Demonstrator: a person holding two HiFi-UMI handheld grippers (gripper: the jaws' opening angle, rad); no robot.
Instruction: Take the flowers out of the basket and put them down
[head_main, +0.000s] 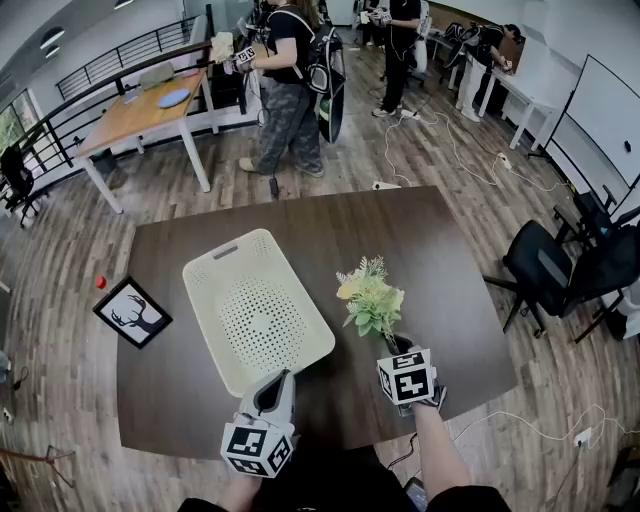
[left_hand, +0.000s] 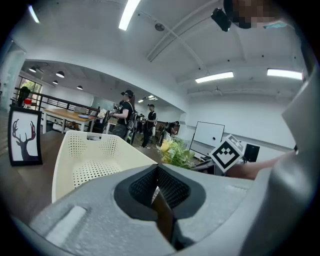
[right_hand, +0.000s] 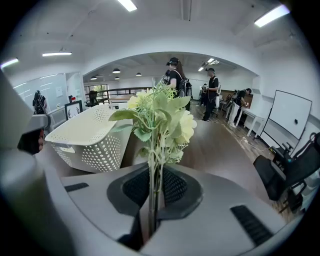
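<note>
A bunch of pale yellow flowers with green leaves (head_main: 371, 297) is held over the dark table, right of the cream perforated basket (head_main: 256, 306). My right gripper (head_main: 398, 348) is shut on the thin stems (right_hand: 151, 200), and the blooms (right_hand: 160, 120) fan out above the jaws. The basket (left_hand: 85, 160) is empty inside. My left gripper (head_main: 277, 382) rests at the basket's near corner, shut with nothing between its jaws. In the left gripper view the flowers (left_hand: 172, 152) show past the basket, with the right gripper's marker cube (left_hand: 227, 152) beside them.
A framed deer picture (head_main: 132, 312) lies on the dark table (head_main: 400, 225) at the left. Black office chairs (head_main: 545, 270) stand off the table's right side. Several people (head_main: 290, 80) stand beyond, near a wooden desk (head_main: 140, 110).
</note>
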